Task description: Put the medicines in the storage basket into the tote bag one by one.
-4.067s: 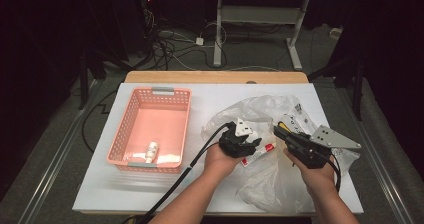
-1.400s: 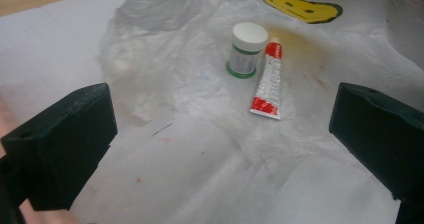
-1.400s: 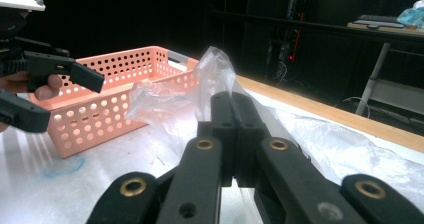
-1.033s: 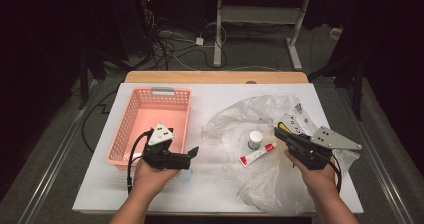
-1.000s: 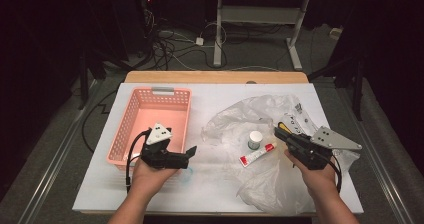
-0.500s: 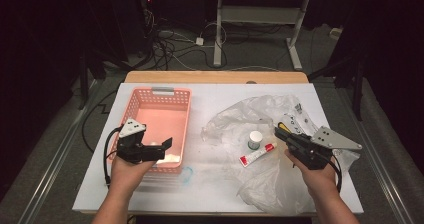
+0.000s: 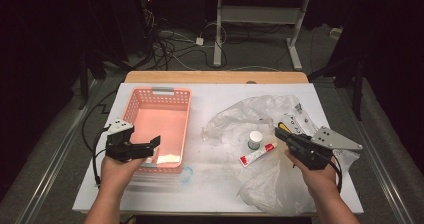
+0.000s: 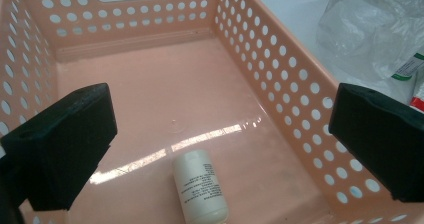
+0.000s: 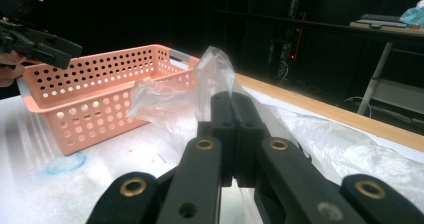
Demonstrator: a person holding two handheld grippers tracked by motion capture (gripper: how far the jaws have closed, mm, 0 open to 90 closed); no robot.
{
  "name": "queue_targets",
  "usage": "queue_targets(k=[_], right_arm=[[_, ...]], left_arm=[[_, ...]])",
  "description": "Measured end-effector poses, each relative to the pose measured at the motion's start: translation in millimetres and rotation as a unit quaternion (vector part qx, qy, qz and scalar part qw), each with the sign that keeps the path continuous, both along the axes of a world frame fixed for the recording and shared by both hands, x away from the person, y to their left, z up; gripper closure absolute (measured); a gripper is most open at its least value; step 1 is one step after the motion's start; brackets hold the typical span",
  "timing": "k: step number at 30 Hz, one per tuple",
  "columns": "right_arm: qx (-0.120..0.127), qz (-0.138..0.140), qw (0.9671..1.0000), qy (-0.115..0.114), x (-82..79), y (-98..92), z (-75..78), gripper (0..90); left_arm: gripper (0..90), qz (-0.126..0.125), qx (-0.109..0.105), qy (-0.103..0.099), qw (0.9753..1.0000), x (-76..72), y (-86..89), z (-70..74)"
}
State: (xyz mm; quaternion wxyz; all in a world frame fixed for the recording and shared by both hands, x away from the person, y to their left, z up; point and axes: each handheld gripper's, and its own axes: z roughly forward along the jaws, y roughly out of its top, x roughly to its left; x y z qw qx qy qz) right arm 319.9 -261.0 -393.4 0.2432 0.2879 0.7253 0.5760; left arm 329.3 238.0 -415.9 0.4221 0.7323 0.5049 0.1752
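Plastic bag (image 7: 280, 134): thin, limp, slippery; pinch a fold. Right hand-held gripper (image 7: 281, 134) closed on it; left hand-held gripper (image 7: 150, 145) open.

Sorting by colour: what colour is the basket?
Salmon pink basket, clearest in the left gripper view.
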Motion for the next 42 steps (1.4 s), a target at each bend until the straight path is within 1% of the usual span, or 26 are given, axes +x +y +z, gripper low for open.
queue_targets(k=[6,8,9,10,12,13,14,17,18,20,22,23,25,26,29,31,32,33,34,35,36,37,39,40,41,42], right_arm=[[-0.001,-0.003,1.0,-0.001,0.7,-1.2,-0.2,90.0],[0.0,-0.003,1.0,0.0,0.2,-1.1,0.2,90.0],[0.0,-0.004,1.0,0.0,0.0,-1.3,0.4,90.0],[0.001,-0.004,1.0,0.001,-0.4,-1.5,0.7,90.0],[0.003,-0.004,1.0,-0.002,-0.7,-2.0,1.4,90.0],[0.004,-0.004,1.0,-0.002,-0.8,-2.4,1.8,90.0],[0.005,-0.004,1.0,-0.002,-0.7,-2.7,1.9,90.0],[0.006,-0.003,1.0,0.0,-1.0,-2.8,2.1,90.0],[0.006,-0.003,1.0,-0.002,-0.7,-3.2,2.2,90.0],[0.009,-0.004,1.0,-0.001,-0.8,-3.6,2.6,90.0],[0.008,-0.004,0.9999,-0.004,-0.7,-3.8,2.9,90.0],[0.008,-0.004,0.9999,-0.004,-0.7,-3.9,3.0,90.0],[0.007,-0.004,1.0,-0.004,-0.8,-3.7,3.1,90.0],[0.008,-0.004,1.0,-0.004,-0.9,-3.4,3.2,90.0],[0.007,-0.004,1.0,-0.004,-1.2,-2.8,3.1,90.0],[0.007,-0.004,1.0,-0.002,-1.0,-3.0,2.6,90.0],[0.006,-0.004,1.0,-0.001,-1.0,-3.0,2.3,90.0],[0.007,-0.005,1.0,-0.001,-0.8,-2.9,2.0,90.0],[0.007,-0.006,1.0,0.0,-0.6,-3.1,1.7,90.0],[0.006,-0.006,1.0,0.0,-0.7,-3.2,1.6,90.0],[0.007,-0.006,1.0,0.0,-0.7,-3.1,1.8,90.0],[0.006,-0.005,1.0,-0.001,-0.9,-3.5,2.2,90.0],[0.007,-0.006,1.0,-0.003,-1.5,-3.9,3.4,90.0],[0.007,-0.006,1.0,-0.003,-1.7,-4.2,3.7,90.0],[0.008,-0.006,0.9999,-0.003,-1.5,-4.2,3.5,90.0],[0.008,-0.007,0.9999,-0.003,-1.5,-4.0,3.2,90.0]], left_arm=[[0.0,-0.003,0.005,0.01,0.9999,4.3,-1.4,-0.9],[0.0,-0.001,0.012,0.029,0.9995,8.8,-3.8,0.6],[0.0,-0.004,0.017,0.044,0.9989,10.8,-4.9,1.9],[0.0,-0.006,0.022,0.052,0.9984,11.9,-5.9,3.1],[0.0,-0.01,0.038,0.06,0.9974,14.4,-8.2,8.0],[0.0,-0.009,0.037,0.061,0.9974,15.7,-7.9,9.6],[0.0,-0.008,0.035,0.068,0.997,19.1,-6.2,11.4],[0.9,-0.004,0.054,0.088,0.9946,28.4,-3.7,14.4],[2.1,-0.004,0.056,0.096,0.9938,32.6,-3.1,14.9],[2.1,-0.006,0.058,0.101,0.9931,36.8,-4.4,14.5],[2.5,-0.011,0.081,0.11,0.9906,41.4,-11.1,13.7],[3.4,-0.013,0.087,0.115,0.9894,43.2,-13.2,13.1],[4.0,-0.016,0.082,0.139,0.9867,49.1,-15.2,10.8],[5.0,-0.015,0.075,0.154,0.9851,52.5,-14.1,9.3],[12.7,-0.01,0.07,0.187,0.9798,59.4,-8.9,6.0],[15.8,-0.004,0.069,0.215,0.9742,64.4,-4.6,2.6],[16.8,-0.004,0.07,0.224,0.9721,65.6,-3.7,1.2],[17.6,-0.008,0.071,0.241,0.9678,67.5,-3.1,-1.6],[18.0,-0.01,0.074,0.253,0.9645,68.4,-3.4,-3.9],[18.6,-0.012,0.079,0.261,0.9622,68.8,-3.9,-5.2],[20.2,-0.013,0.088,0.268,0.9593,69.2,-5.3,-7.1],[21.9,-0.014,0.093,0.272,0.9577,69.5,-6.1,-7.9],[25.7,-0.016,0.106,0.282,0.9535,70.8,-9.5,-10.0],[27.6,-0.021,0.109,0.289,0.9508,72.0,-11.7,-11.3],[28.7,-0.026,0.116,0.297,0.9475,73.4,-13.4,-12.3],[28.9,-0.026,0.121,0.303,0.945,74.2,-15.1,-13.1]])
